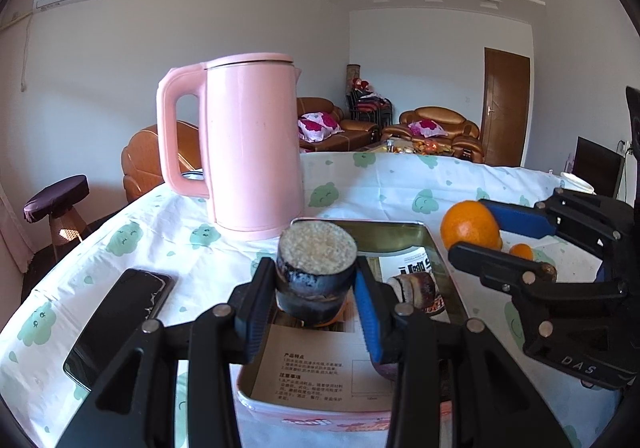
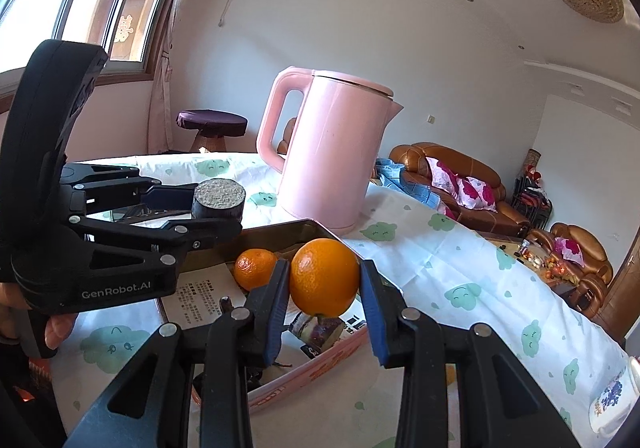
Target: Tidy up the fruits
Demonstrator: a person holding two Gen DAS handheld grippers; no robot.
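Observation:
My left gripper point(image 1: 314, 280) is shut on a short dark-skinned cane piece point(image 1: 316, 264) with a pale cut top, held above an open tin point(image 1: 438, 248). In the right wrist view the same gripper point(image 2: 218, 207) and piece point(image 2: 218, 197) appear at left. My right gripper point(image 2: 324, 280) is shut on a large orange point(image 2: 324, 276) over the tin's near wall point(image 2: 336, 354). It shows at right in the left wrist view point(image 1: 470, 226). A small tangerine point(image 2: 255, 268) sits just beside the orange; I cannot tell whether it lies inside the tin. Another cut cane piece point(image 2: 320, 328) lies in the tin on printed paper.
A tall pink kettle point(image 1: 248, 151) stands on the table just behind the tin. A dark phone point(image 1: 120, 324) lies at the left on the patterned tablecloth point(image 1: 400, 183). A hand point(image 2: 56, 328) grips the left tool. A printed cup point(image 2: 612, 404) is at the far right edge.

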